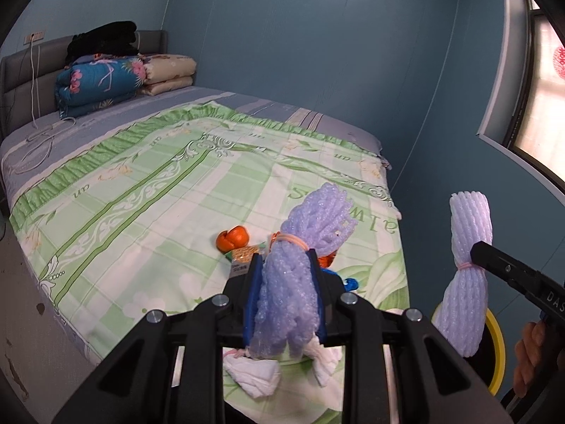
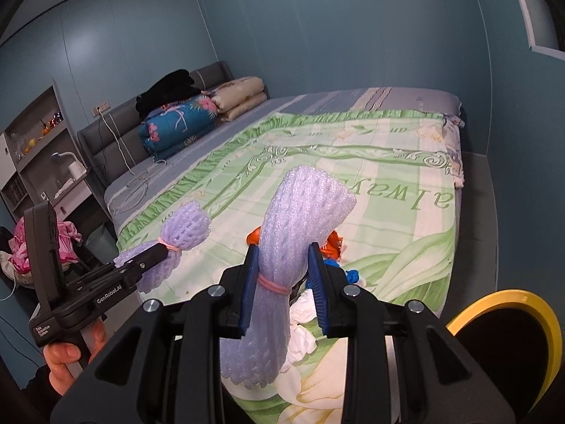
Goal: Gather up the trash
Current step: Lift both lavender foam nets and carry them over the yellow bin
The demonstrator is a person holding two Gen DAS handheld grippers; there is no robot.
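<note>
Lilac foam-net bundle (image 1: 300, 275) clamped between left gripper (image 1: 287, 293) pads; second foam bundle (image 2: 282, 275) pinched likewise in right gripper (image 2: 284, 282).

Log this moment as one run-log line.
left hand-held gripper: shut on foam net bundle | right hand-held gripper: shut on second foam net bundle | tissues, orange peel on bed

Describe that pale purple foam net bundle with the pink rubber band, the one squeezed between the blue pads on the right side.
The pale purple foam net bundle is a roll of soft mesh sleeves, cinched at the waist by a thin pink rubber band. It flares open at the top and bulges below. The right gripper pinches it upright between its blue pads, lifted clear of the green patterned bedspread.
</note>
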